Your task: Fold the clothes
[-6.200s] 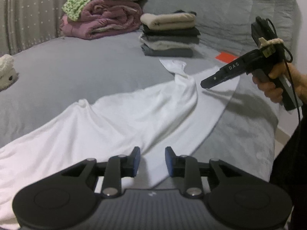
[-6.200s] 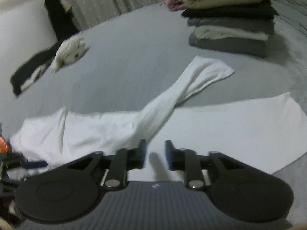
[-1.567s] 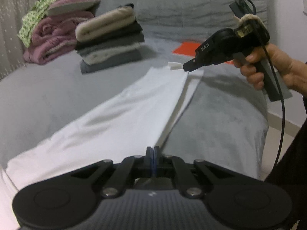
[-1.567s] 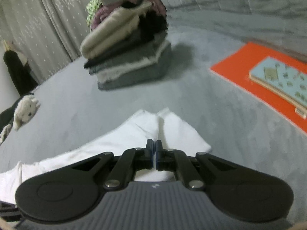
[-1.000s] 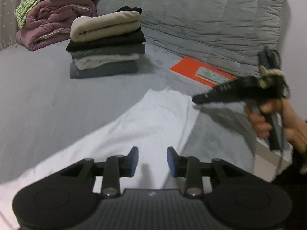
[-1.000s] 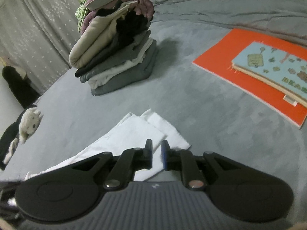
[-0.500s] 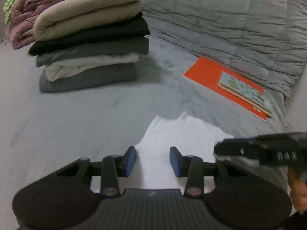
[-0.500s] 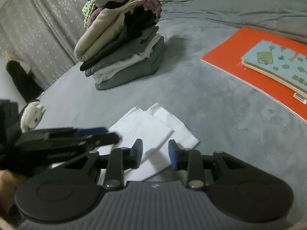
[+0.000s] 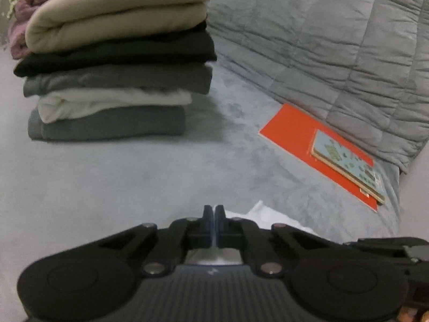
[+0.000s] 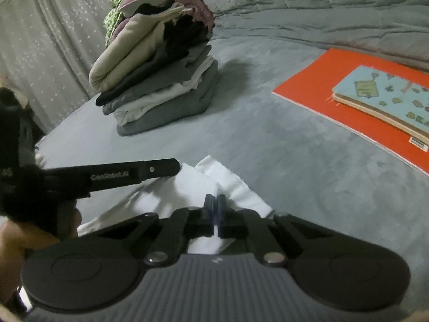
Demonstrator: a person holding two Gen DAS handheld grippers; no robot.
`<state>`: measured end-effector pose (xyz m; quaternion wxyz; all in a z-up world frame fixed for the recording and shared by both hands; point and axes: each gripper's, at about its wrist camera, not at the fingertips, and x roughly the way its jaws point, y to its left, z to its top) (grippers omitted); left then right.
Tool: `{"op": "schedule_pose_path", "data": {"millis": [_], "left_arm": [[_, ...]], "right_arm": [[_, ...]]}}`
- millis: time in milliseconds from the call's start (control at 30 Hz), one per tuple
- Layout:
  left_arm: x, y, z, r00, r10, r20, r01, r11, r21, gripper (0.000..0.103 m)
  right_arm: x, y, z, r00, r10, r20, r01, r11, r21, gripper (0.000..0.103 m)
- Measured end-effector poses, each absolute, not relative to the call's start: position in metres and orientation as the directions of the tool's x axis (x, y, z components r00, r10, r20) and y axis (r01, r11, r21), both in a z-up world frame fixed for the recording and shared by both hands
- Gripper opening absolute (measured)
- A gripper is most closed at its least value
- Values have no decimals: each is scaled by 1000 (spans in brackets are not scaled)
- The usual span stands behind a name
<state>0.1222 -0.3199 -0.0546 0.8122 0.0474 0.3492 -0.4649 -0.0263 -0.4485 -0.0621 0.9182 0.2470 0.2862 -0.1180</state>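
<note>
left wrist view: left gripper (image 9: pixel 213 224) had just closed, jaws together at the end of the white garment (image 9: pixel 270 214), which showed only as a small patch past the fingers; cloth likely pinched but the contact was hidden. garment end lay on the grey bed (image 9: pixel 107 174), toward its right edge, well short of the folded stack (image 9: pixel 115 61). orange book (image 9: pixel 316 147) sat near the quilted blanket at the back.

right wrist view: right gripper (image 10: pixel 215 216) also had just closed, fingers narrow, apparently nipping the garment's (image 10: pixel 214 177) doubled end. left gripper's (image 10: pixel 171 167) tip sat just beside it over the same end. both grips at the end probably meant to lift it and fold it back over. stack (image 10: pixel 161 80) stood well apart.
</note>
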Motion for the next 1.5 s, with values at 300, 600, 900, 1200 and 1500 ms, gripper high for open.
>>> {"op": "schedule_pose_path", "data": {"millis": [300,600,900,1200,1500], "left_arm": [[96,-309,-19,370,-806,-463,820,517,-244,1],[77,-341,-24,355,-808,-470,834,501,-233,1],[75,-358,-56,334,-774,-538,820,519,-239,1],[74,-360,-62,348,-759,-550,795,550,-256,6],[64,-328,-37,411,-734,-541,768,599,-229,35]], "right_arm": [[-59,-436,-23,847,-159,-508,378,851,364,1],[-69,-442,-19,809,-221,-546,442,840,315,2],[-57,-450,-40,718,-229,-657,498,829,255,2],[-52,-443,-34,705,-241,-667,491,845,214,15],[-49,-438,-19,731,-237,-639,478,847,233,31]]}}
